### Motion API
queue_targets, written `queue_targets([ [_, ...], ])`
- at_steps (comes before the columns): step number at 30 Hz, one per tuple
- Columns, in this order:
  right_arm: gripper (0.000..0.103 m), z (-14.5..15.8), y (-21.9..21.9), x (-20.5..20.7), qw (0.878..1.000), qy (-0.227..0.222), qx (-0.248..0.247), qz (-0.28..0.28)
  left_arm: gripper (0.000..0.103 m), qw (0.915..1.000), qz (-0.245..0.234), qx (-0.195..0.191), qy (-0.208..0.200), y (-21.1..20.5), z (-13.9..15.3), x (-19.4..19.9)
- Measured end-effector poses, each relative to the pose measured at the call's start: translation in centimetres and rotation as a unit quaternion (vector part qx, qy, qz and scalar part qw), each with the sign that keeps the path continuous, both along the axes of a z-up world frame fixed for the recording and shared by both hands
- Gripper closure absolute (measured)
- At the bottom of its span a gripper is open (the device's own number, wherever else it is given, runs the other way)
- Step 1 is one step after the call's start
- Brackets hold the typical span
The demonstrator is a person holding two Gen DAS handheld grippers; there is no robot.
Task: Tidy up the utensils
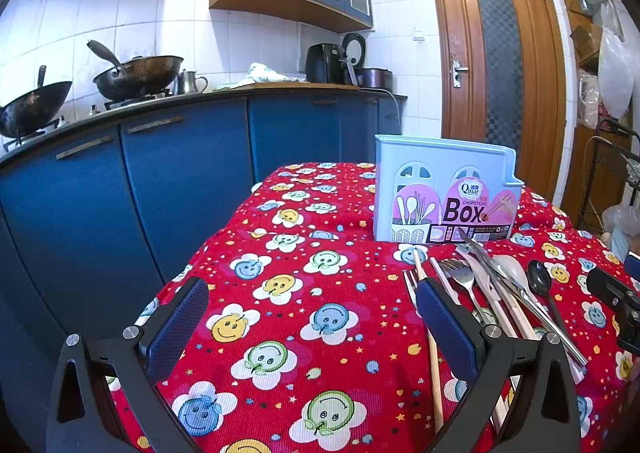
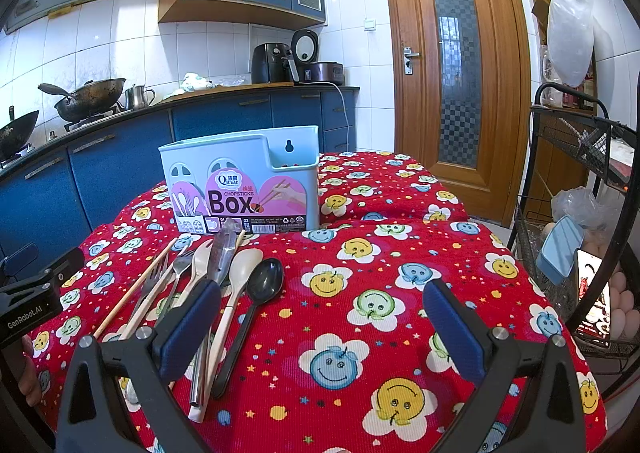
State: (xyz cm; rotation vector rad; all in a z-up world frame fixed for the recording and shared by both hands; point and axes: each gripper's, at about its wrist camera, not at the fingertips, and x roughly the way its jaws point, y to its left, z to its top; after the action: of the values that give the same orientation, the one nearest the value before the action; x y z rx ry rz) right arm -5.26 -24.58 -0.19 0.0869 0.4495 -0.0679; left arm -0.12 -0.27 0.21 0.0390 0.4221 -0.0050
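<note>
A pale blue chopsticks box (image 2: 244, 185) with a pink label stands upright on the red smiley-flower tabletop (image 2: 360, 253). Just in front of it lies a loose heap of utensils (image 2: 216, 285): forks, wooden chopsticks, a cream spoon and a black spoon (image 2: 262, 279). The left tool (image 1: 312, 317) and the right tool (image 2: 320, 319) are both spread wide, holding nothing.

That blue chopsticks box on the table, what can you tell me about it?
The chopsticks box looks like pale blue plastic, standing upright on the red smiley-flower tablecloth. A pink label reads "Qinar Chopsticks Box". It has arched vent holes in front, a keyhole hanging slot on the taller back wall, and an open top. The utensils lie just before it.
</note>
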Motion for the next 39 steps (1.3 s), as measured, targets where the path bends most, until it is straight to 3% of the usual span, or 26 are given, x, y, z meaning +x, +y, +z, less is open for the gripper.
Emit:
queue_targets([
  [39,0.0,-0.04,-0.06,0.02,1.0,0.0,0.0,0.0,0.0,1.0,0.0,-0.002,-0.003,0.29,0.74,-0.37],
])
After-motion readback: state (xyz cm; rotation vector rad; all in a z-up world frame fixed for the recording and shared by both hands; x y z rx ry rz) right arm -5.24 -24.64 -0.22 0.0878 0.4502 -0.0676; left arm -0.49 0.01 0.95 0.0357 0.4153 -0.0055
